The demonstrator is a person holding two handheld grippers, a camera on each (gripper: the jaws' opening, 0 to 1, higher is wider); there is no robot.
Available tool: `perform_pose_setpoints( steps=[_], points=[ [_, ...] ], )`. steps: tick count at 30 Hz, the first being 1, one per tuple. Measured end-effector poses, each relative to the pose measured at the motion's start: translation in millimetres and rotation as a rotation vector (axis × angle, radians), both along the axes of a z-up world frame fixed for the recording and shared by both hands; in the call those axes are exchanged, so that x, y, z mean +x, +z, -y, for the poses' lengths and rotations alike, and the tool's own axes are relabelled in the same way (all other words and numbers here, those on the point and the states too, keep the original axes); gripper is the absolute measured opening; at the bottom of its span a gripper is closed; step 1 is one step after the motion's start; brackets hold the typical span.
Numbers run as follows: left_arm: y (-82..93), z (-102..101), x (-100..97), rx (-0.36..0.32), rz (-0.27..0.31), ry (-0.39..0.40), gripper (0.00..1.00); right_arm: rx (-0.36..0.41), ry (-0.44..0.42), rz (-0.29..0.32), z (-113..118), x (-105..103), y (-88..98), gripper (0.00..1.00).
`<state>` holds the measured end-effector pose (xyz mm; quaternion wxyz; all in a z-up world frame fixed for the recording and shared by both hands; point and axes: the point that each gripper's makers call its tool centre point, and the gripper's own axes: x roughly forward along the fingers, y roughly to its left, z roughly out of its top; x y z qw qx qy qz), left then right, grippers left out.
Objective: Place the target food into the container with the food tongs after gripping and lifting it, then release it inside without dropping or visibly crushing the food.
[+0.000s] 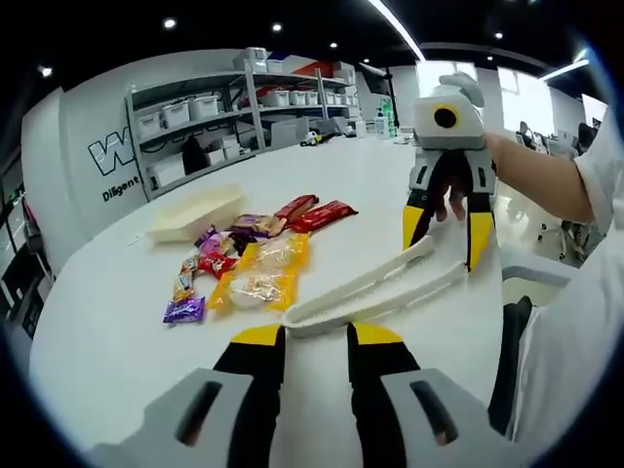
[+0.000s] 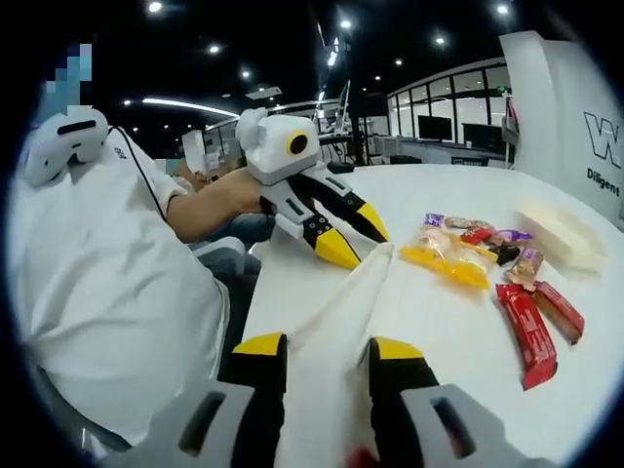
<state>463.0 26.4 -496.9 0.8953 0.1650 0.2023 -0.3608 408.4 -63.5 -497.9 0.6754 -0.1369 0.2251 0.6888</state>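
White food tongs (image 1: 375,288) lie on the white table (image 1: 117,331), hinge end toward me, arms spreading away. My left gripper (image 1: 317,336) stands open just behind the hinge end. My right gripper (image 1: 447,234), held by a hand, stands open and tilted down, its yellow fingertips (image 1: 413,224) astride the tongs' arm tips. In the right gripper view the tongs (image 2: 336,312) run between my right gripper's (image 2: 327,346) jaws toward the left gripper (image 2: 353,234). Wrapped snacks (image 1: 255,268) sit in a loose pile. The cream container (image 1: 195,212) lies beyond them.
Red bars (image 2: 526,331) and yellow packets (image 2: 448,258) lie beside the container (image 2: 561,234). A person in a white shirt (image 2: 117,283) sits at the table's edge. Shelving with bins (image 1: 224,107) stands behind the table.
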Motion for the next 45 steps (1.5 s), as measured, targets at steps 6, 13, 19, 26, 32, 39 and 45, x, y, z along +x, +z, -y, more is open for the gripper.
perform_pose_setpoints(
  steps=[6, 13, 19, 26, 32, 39, 45],
  points=[
    [0.2, 5.4, 1.8, 0.012, 0.011, -0.011, 0.24, -0.002, 0.036, 0.001, -2.6, -8.7, -0.6, 0.27],
    [0.6, 6.6, 3.1, 0.022, 0.014, -0.014, 0.23, -0.003, 0.056, 0.005, -6.5, -13.7, -2.0, 0.26],
    [0.5, 8.3, 3.9, 0.025, 0.013, -0.015, 0.22, -0.003, 0.07, 0.01, -9.7, -17.8, -2.3, 0.26],
    [0.8, 10.8, 5.9, 0.03, 0.012, -0.016, 0.22, -0.001, 0.084, 0.015, -13.8, -21.5, -1.6, 0.26],
    [0.5, 12.1, 6.8, 0.026, 0.011, -0.018, 0.22, 0.0, 0.098, 0.017, -17.3, -24.0, -1.3, 0.26],
    [0.9, 13.7, 7.7, 0.028, 0.012, -0.016, 0.23, 0.006, 0.111, 0.017, -21.5, -27.2, -0.8, 0.26],
    [1.5, 15.8, 8.6, 0.031, 0.014, -0.019, 0.23, 0.008, 0.118, 0.018, -23.7, -28.4, -0.6, 0.26]
  ],
)
